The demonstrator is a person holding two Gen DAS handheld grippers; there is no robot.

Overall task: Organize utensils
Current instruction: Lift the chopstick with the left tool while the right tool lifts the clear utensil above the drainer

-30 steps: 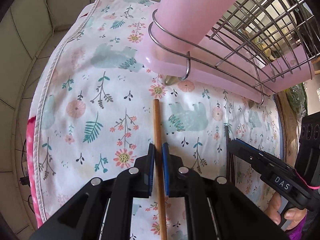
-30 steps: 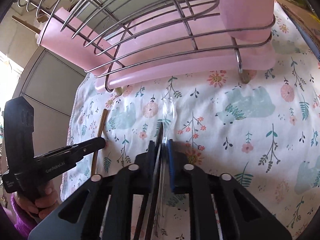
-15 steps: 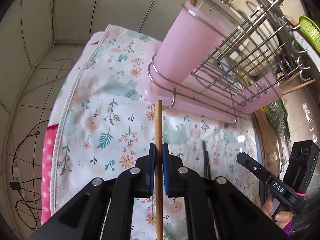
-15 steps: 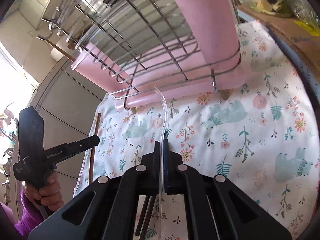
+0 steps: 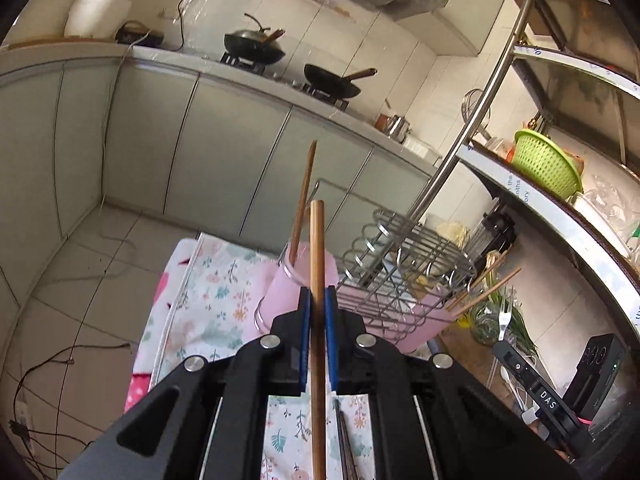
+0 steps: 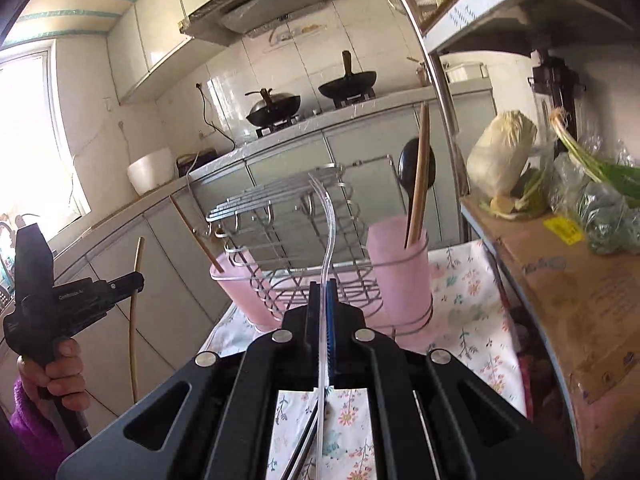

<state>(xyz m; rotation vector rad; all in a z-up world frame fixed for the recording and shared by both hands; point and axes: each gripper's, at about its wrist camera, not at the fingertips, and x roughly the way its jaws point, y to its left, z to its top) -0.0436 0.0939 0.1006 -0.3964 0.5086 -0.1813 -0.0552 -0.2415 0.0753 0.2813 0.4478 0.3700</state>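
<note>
Wooden chopstick (image 5: 317,280): pinched between the pads of my left gripper (image 5: 316,312), about mid-shaft, so the free end rises above the jaws, clear of the cloth.
Clear bent straw (image 6: 326,240): pinched flat in my right gripper (image 6: 325,308), jaws pressed nearly together on it; the curved end stands above the rack.
Why held so: both items point forward and up, which I judge suits lowering them end-first into a cup.
Near pink cup (image 5: 298,280): directly beyond my left fingertips, in a wire ring at one end of the dish rack (image 5: 404,256); it already carries one wooden stick (image 5: 303,200). I judge it the chopstick's likely destination.
Same cup from the right wrist view (image 6: 396,272): it also carries a black spoon (image 6: 410,172) beside the stick.
Far pink cup (image 6: 236,280): at the rack's other end, with one thin stick (image 6: 196,236) leaning out.
Carrying surface: floral cloth (image 5: 216,288) over a table; the rack stands near its far edge.
Left on the cloth: dark utensils (image 5: 346,440) lie at the near edge under my grippers; I cannot tell what kind.
Step in hand: carrying both items to the cups, as I judge it.
Risk: the straw is limp and may bend against a rim.
</note>
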